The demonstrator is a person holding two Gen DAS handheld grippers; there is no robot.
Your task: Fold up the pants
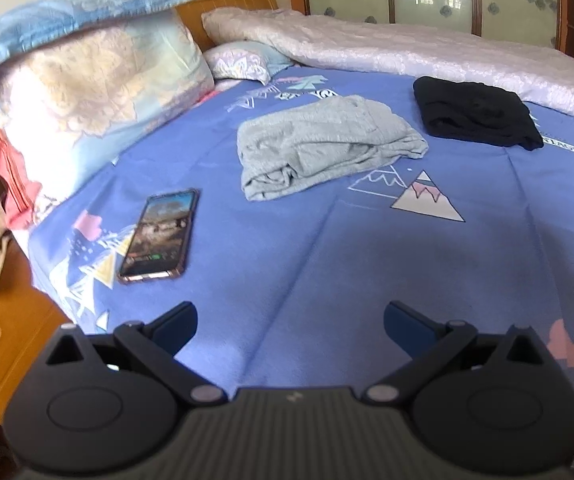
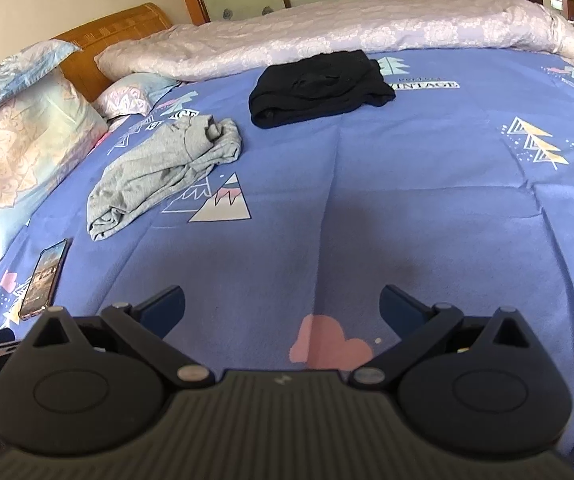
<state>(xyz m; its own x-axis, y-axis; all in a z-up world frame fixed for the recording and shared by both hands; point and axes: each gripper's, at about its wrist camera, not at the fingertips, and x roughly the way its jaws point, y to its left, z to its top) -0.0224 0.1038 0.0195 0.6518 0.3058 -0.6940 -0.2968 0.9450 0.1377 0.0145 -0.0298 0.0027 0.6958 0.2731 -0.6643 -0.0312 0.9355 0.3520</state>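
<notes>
Grey pants lie loosely folded in a bundle on the blue bedspread, well ahead of my left gripper. Black pants lie folded farther back to the right, near the quilt. From the right wrist view, the grey pants are far ahead to the left and the black pants are straight ahead, far off. My right gripper hovers over the bedspread. Both grippers stand wide open with nothing between their fingers.
A phone with its screen lit lies on the bed at the left, also seen as the phone. Stacked pillows sit at the left by the wooden headboard. A rolled pale quilt runs along the far side.
</notes>
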